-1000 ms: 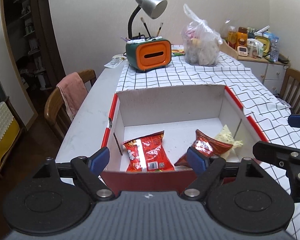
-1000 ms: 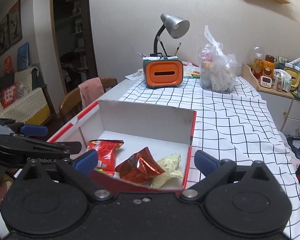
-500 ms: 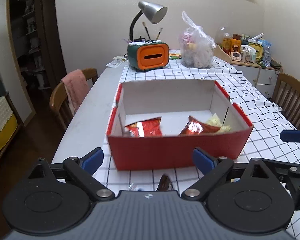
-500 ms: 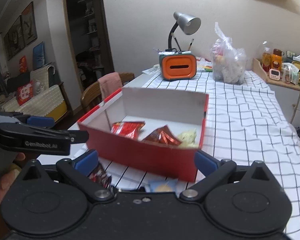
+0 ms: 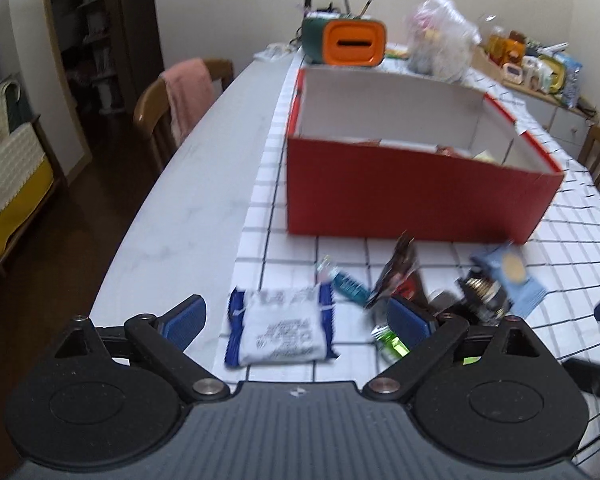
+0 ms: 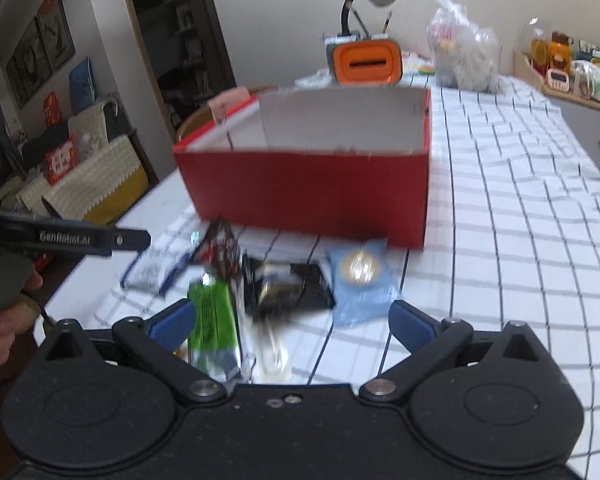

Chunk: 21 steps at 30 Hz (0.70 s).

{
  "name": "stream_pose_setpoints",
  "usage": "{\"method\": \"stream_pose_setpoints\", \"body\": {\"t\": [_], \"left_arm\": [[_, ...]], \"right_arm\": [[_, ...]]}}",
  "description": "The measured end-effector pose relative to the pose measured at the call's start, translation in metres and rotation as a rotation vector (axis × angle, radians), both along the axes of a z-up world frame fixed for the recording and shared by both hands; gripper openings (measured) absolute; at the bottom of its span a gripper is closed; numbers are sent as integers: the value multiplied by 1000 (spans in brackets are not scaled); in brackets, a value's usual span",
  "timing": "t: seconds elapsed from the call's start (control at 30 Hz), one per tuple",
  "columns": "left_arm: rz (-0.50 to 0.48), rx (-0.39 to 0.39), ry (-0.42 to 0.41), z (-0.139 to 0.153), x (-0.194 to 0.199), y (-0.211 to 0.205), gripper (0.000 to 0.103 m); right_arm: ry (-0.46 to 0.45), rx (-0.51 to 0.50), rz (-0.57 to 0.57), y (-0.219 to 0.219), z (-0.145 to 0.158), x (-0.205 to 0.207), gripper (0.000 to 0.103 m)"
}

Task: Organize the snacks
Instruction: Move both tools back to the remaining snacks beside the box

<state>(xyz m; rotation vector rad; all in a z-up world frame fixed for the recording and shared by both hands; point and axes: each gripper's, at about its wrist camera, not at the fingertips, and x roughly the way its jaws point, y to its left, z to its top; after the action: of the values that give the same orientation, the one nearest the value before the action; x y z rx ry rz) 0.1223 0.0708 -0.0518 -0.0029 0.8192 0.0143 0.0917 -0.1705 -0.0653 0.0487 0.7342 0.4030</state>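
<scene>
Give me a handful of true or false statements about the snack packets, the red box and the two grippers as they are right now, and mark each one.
1. Both grippers are open and hold nothing. True: the left gripper and the right gripper each have their jaws spread wide with nothing between the pads.
2. The white packet with blue ends lies inside the red cardboard box. False: it lies on the checked tablecloth, in front of the box.
3. The light blue packet with a round biscuit picture lies outside the box. True.
4. The green packet is gripped by the right gripper. False: it lies loose on the cloth.
5. The orange-fronted tissue holder stands beyond the box. True.
</scene>
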Motion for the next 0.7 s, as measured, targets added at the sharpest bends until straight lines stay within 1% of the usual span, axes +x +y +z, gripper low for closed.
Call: {"method": "stream_pose_setpoints", "body": {"t": [0.13,0.23,0.33,0.37,0.43,0.53,0.67,0.7], "left_arm": [[17,-3,39,-13,2,7,98],[-4,-8,62,-20,0,6,98],[-40,-1,49,-23,-11,0,98],[-50,0,44,-23,-16,-1,98],[-59,-11,40,-25,-24,-1,98],[-46,-41,39,-25,-36,4,98],[-20,-60,34,-24,-47,10,98],[-18,-68,33,-23,-48,12,98]], "right_arm": [[32,-14,21,7,-12,-6,102],[24,-54,40,17,-13,-8,98],[22,-80,68,26,-15,-8,96],[25,-85,78,29,-16,-7,92],[32,-97,104,34,-19,-7,87],[29,-114,125,42,-21,-5,85],[25,-145,155,52,-20,-1,76],[24,-161,168,56,-19,0,76]]}}
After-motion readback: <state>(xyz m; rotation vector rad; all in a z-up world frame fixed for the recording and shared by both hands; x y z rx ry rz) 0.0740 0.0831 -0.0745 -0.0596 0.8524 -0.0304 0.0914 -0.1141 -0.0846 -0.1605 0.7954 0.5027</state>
